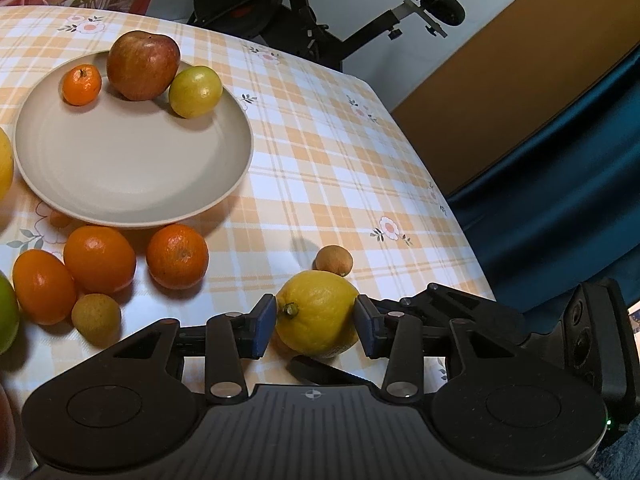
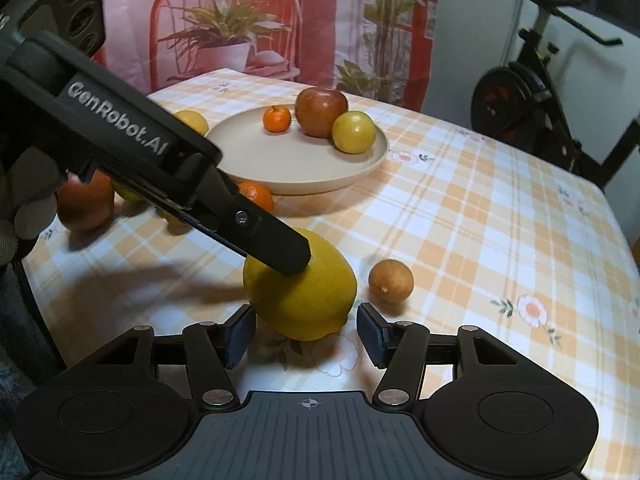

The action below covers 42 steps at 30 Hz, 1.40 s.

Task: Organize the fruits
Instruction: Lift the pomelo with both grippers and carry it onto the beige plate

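A yellow lemon [image 1: 318, 312] lies on the checked tablecloth, and my left gripper [image 1: 316, 326] is shut on it, both pads touching its sides. In the right wrist view the same lemon [image 2: 304, 300] sits in front of my open, empty right gripper [image 2: 306, 332], with the left gripper's finger [image 2: 280, 246] resting on it. A beige plate [image 1: 132, 168] holds a red apple [image 1: 143, 66], a small mandarin [image 1: 82, 84] and a yellow-green fruit [image 1: 195, 91].
Three oranges [image 1: 100, 258] and a small brown fruit [image 1: 96, 316] lie before the plate. Another small brown fruit [image 1: 334, 261] lies by the lemon. The table edge [image 1: 460, 216] drops off at right. An exercise bike [image 1: 304, 12] stands behind.
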Motion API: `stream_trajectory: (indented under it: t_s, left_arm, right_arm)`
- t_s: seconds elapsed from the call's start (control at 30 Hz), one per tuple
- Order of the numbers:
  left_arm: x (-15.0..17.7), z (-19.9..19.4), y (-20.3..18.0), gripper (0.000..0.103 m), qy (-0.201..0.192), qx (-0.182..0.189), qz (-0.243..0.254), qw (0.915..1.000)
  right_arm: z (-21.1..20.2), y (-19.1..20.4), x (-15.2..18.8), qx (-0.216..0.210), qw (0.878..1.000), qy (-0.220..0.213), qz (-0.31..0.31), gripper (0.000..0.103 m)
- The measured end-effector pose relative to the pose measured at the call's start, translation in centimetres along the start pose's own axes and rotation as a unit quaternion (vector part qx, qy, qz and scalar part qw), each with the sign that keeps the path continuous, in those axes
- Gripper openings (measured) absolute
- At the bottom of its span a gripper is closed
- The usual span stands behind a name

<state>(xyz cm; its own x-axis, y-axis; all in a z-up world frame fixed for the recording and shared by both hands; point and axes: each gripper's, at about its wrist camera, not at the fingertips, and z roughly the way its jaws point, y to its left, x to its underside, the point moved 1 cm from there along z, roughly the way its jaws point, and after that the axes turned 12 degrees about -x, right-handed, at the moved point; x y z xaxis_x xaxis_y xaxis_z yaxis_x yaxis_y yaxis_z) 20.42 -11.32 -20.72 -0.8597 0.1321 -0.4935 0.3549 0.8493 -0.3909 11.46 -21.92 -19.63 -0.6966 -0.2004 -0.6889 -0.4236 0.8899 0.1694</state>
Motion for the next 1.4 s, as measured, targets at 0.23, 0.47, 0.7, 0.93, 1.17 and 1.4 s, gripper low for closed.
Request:
stream_trajectory:
  t_s: [0.23,0.47,0.7,0.93,1.17,1.4]
  left_arm:
    - [-0.2,0.2,0.0,0.046,0.001,0.001,0.003,1.0]
    - [-0.8,-0.9,0.0,0.045,-0.018,-0.007,0.01,0.9998]
    - [-3.3,-3.1,0.8,0.045,-0.054,-0.018,0.008,0.9984]
    - [-7.0,-4.6,2.5,0.045,-0.076,-0.042,-0.003,0.9962]
    - [-9.8,-4.6,5.7,0.045,-0.078,-0.069,-0.032,0.994]
    - [-11.3,-3.6,9.5,0.045,-0.064,-0.098,-0.067,0.9909]
  right_arm:
    - [0.4,-0.3,-0.2,-0.007,1.0,-0.001,-0.001,0.049]
    - [0.1,-0.5,-0.6,-0.018,0.999,-0.025,0.023,0.049]
    - [0.3,-0.8,-4.1,-0.025,0.999,-0.044,0.003,0.049]
    - [2.0,-1.4,-8.8,-0.042,0.997,-0.056,-0.016,0.049]
    - [5.9,-1.7,-13.0,-0.066,0.996,-0.041,-0.033,0.049]
    - [10.9,-1.6,-15.6,-0.087,0.996,-0.008,-0.036,0.049]
